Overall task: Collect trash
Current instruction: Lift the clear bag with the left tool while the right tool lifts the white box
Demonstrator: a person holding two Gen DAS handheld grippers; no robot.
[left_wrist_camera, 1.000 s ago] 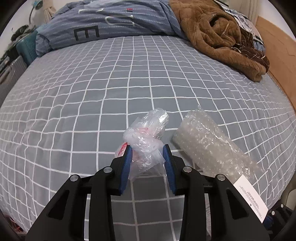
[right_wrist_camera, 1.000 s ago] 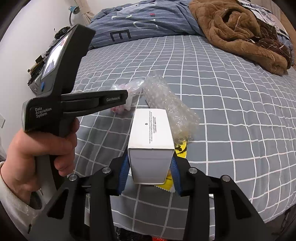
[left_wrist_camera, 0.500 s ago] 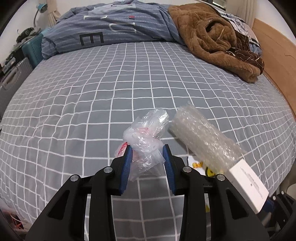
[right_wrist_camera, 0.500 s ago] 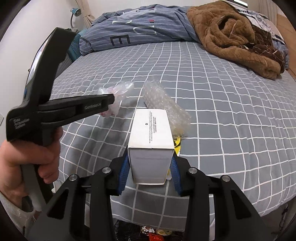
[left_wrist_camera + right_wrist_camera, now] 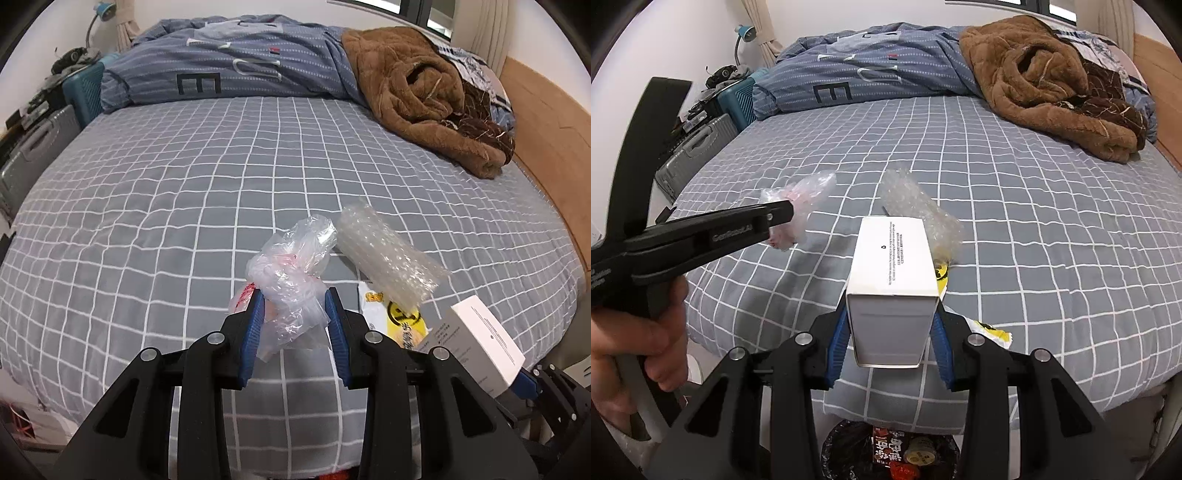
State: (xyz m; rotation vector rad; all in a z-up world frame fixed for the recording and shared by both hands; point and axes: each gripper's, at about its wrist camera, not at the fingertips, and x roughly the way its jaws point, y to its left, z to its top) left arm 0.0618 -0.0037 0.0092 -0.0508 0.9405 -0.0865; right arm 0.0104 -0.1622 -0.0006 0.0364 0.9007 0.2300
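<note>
My left gripper [image 5: 294,301] is shut on a crumpled clear plastic bag [image 5: 295,266] with red print, held above the grey checked bed [image 5: 184,206]. The bag also shows in the right wrist view [image 5: 801,206]. My right gripper [image 5: 891,314] is shut on a white cardboard box [image 5: 892,269], held over the bed's near edge; the box shows in the left wrist view [image 5: 484,343]. A roll of bubble wrap [image 5: 384,254] and a yellow and white wrapper [image 5: 395,317] lie on the bed. A trash bin [image 5: 890,450] with black liner sits below the right gripper.
A blue striped duvet [image 5: 236,70] and a brown fleece blanket [image 5: 424,92] are piled at the far end of the bed. A wooden headboard [image 5: 546,140] is on the right. Suitcases [image 5: 698,151] stand on the left.
Both grippers have pulled back toward the bed's near edge with their loads still held. The trash bin has come into the right wrist view.
</note>
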